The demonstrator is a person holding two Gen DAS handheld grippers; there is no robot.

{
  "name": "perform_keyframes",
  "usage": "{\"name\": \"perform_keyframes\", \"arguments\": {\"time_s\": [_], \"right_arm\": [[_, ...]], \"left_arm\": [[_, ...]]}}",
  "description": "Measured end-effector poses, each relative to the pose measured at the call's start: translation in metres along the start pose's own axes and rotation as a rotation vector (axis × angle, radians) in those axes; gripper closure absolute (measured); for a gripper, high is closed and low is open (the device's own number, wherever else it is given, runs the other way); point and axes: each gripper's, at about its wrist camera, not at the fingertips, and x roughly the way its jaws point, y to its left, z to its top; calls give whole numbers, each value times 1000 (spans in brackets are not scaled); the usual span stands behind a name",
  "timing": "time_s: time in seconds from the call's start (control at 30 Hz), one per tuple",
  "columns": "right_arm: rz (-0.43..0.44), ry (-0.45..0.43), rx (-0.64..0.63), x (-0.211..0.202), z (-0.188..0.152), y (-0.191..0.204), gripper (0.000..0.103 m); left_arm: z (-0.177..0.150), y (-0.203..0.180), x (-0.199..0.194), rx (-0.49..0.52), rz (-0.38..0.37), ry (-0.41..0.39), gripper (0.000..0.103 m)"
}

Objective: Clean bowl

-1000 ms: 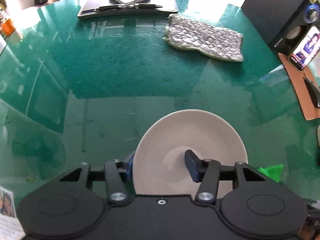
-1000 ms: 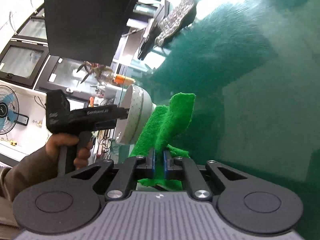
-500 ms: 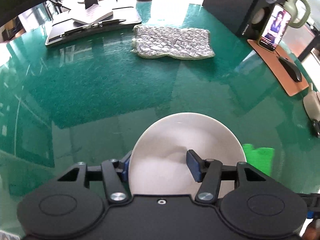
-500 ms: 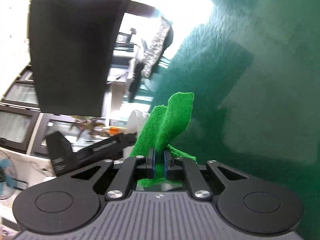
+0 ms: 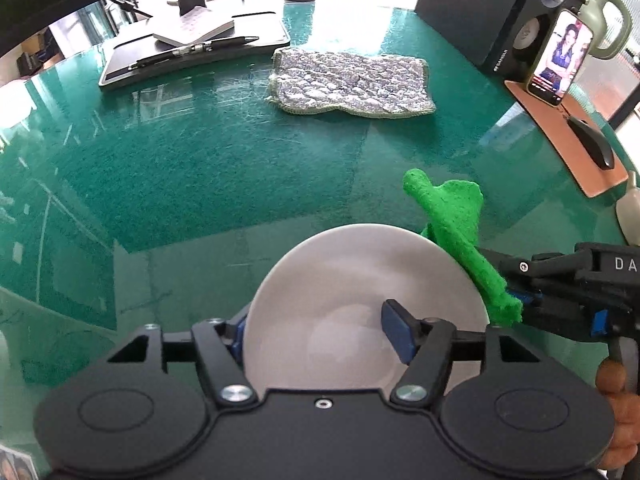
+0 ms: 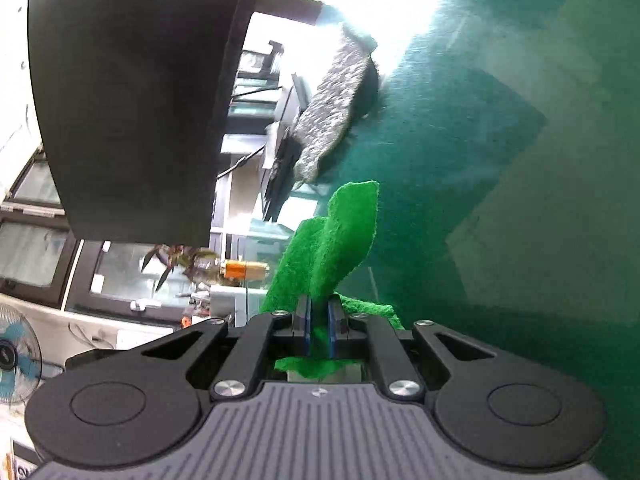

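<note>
Bright window glare, fisheye-warped edges

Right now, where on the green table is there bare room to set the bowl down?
Widest patch: between the bowl and the silver mat, running leftward below the tablet. Crowded on the right: green cloth, mouse pad, phone, speaker.

This looks like an office desk. The worktop (image 5: 208,168) is green with a shiny glass top. On it are a black speaker (image 5: 492,12), a phone (image 5: 560,58) on a stand, a computer mouse (image 5: 592,142) on a brown mat (image 5: 576,160), and a pen (image 5: 196,48) by a notebook (image 5: 196,26). A fan (image 6: 16,356) and cupboards stand behind.
</note>
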Motion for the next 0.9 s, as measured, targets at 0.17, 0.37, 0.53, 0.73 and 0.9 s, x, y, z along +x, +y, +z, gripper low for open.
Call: {"name": "perform_keyframes", "arguments": {"time_s": [0.17, 0.37, 0.53, 0.73, 0.9], "right_arm": [[16, 99, 7, -20, -10, -6, 93], [4, 129, 3, -20, -7, -12, 93], [-15, 118, -24, -5, 5, -5, 94], [-8, 173, -47, -23, -12, -7, 94], [-10, 147, -20, -14, -6, -9, 94]], "left_arm": [[0, 0, -1, -22, 10, 8, 38], [-2, 0, -1, -30, 23, -1, 37], [-5, -1, -2, -39, 27, -9, 36], [-6, 0, -2, -48, 34, -16, 32], [-3, 1, -1, -60, 38, 2, 32]]}}
